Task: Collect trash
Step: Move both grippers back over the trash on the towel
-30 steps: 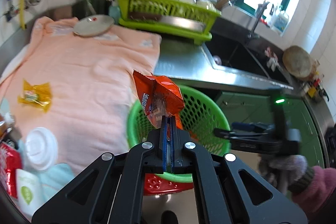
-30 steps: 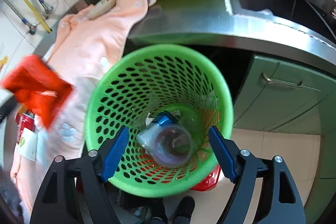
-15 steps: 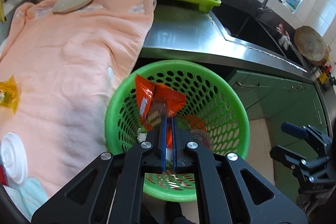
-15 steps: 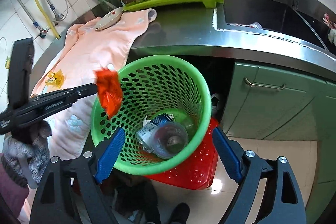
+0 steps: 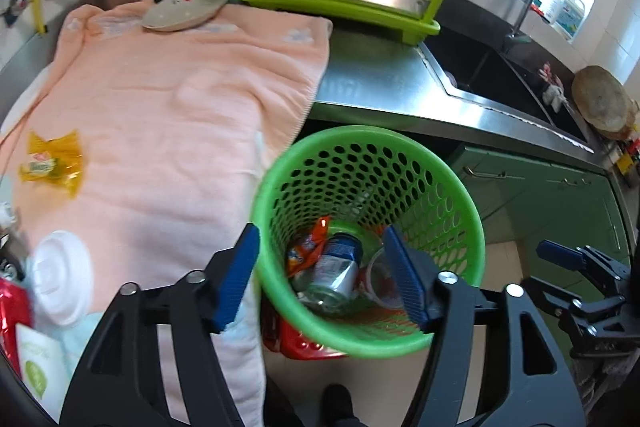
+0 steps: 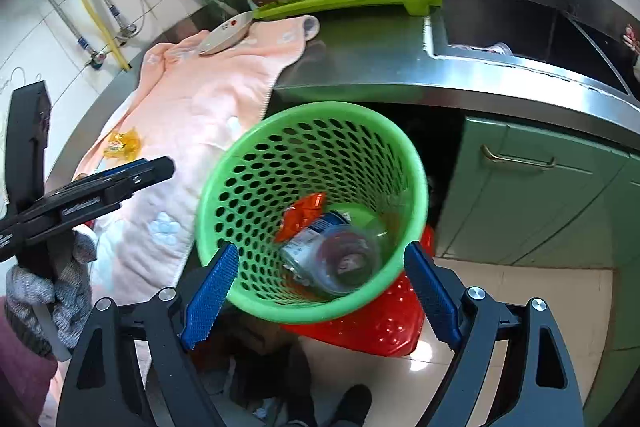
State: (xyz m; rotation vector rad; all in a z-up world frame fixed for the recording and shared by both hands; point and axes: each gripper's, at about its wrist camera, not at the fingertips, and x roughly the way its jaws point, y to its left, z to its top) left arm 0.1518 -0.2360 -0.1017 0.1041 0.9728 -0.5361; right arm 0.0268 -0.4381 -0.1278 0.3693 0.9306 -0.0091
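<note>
The orange snack wrapper (image 5: 307, 251), crinkled foil, lies inside the green perforated plastic basket (image 5: 440, 211), slumped against its left wall, long axis running up the wall. Beside it lie a blue-labelled can (image 5: 338, 267) and a clear cup (image 6: 344, 261), partly overlapping. The left gripper (image 5: 322, 277) has just been opening; its ribbed blue pads stand released with nothing between them. The right gripper (image 6: 320, 291) is spread too, empty. On the left, a yellow wrapper (image 5: 50, 163) rests on the fuzzy pink towel (image 5: 168, 115); a white lid (image 5: 60, 277) is blurred.
</note>
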